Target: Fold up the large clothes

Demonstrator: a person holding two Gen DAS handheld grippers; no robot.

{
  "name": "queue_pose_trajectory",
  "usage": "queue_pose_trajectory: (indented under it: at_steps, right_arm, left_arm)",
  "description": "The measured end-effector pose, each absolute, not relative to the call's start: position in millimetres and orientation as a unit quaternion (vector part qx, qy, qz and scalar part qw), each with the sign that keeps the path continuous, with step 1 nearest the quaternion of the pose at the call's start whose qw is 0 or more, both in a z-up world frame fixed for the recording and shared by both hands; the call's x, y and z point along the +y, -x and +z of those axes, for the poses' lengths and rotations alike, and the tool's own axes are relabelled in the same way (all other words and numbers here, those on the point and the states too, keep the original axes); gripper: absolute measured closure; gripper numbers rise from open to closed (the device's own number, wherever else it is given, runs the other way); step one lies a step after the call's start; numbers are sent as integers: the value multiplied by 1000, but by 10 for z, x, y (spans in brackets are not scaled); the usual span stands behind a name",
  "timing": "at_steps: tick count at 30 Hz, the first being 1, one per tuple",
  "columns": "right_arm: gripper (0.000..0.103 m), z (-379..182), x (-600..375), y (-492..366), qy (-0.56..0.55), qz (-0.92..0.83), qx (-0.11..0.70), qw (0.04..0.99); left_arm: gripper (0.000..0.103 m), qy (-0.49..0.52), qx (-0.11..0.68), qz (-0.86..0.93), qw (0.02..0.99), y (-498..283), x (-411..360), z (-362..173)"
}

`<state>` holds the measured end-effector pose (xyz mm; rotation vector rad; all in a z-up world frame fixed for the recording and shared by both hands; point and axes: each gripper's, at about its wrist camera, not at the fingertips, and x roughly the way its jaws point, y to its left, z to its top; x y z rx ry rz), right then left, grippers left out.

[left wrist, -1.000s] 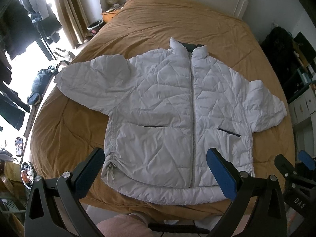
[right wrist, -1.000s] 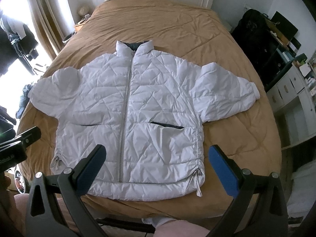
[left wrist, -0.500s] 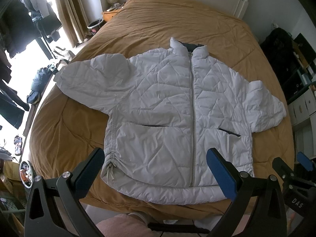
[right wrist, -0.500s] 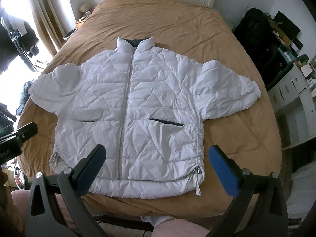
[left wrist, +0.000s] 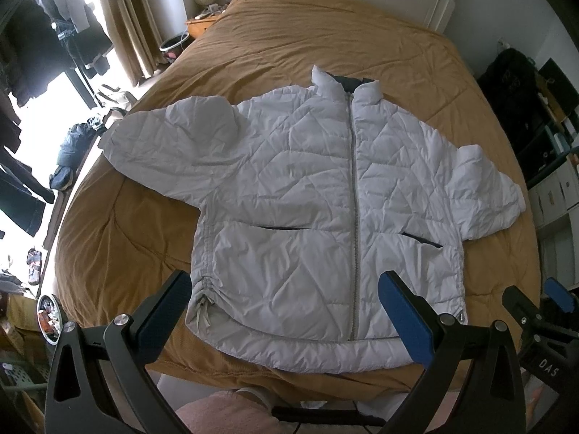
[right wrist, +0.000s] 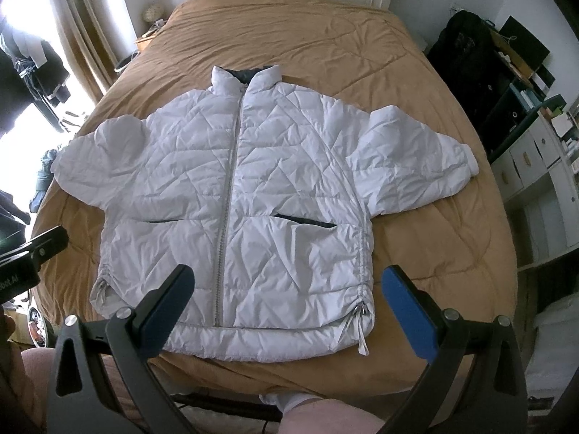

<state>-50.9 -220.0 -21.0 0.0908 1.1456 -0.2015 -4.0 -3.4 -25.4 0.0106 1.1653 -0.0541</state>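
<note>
White jacket (left wrist: 307, 217) flat, zipped, on bed (left wrist: 325, 43). Left hand-held gripper (left wrist: 286, 311) and right hand-held gripper (right wrist: 289, 307) spread, empty, above hem.

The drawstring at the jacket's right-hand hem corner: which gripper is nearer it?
Right. The right gripper hangs open above the hem, the drawstring just inside its right finger. The left gripper hovers open toward the opposite corner.
</note>
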Motion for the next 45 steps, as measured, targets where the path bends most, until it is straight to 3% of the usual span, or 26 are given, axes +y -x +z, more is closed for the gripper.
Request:
queue_pose_trajectory:
  at_steps: [45]
  right_arm:
    - [0,-191,-2229,543,-48,-84,540,836]
  left_arm:
    - [0,3,560,-35,828,21,-55,-263]
